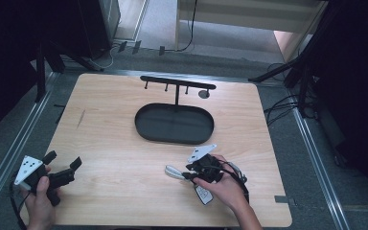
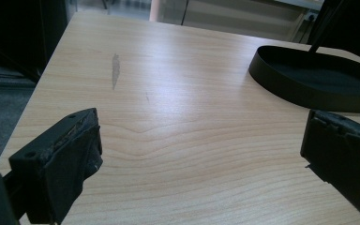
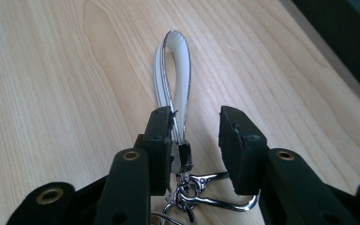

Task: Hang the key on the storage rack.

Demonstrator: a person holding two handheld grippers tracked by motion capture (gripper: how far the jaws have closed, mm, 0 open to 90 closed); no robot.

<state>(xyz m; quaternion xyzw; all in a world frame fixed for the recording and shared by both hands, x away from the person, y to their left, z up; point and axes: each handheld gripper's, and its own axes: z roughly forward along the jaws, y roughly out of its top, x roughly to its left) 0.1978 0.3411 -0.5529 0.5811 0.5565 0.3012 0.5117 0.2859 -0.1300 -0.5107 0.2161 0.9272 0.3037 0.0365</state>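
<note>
A white strap loop (image 3: 180, 65) with a black end clip and a silver clasp (image 3: 205, 186) lies flat on the wooden table. In the right gripper view my right gripper (image 3: 194, 140) is open, its jaws on either side of the strap's clipped end, which lies against the left jaw. From above, the strap (image 1: 172, 171) pokes out to the left of that gripper (image 1: 190, 173), and a white tag (image 1: 203, 194) lies under the hand. My left gripper (image 1: 64, 159) is held open at the front left corner with nothing between its jaws (image 2: 201, 154).
A black oval tray (image 1: 143, 128) sits mid-table; a thin post rises from its back to a crossbar with hooks (image 1: 177, 82). In the left gripper view the tray (image 2: 309, 91) lies at the upper right. A grey smear (image 2: 115, 70) marks the wood.
</note>
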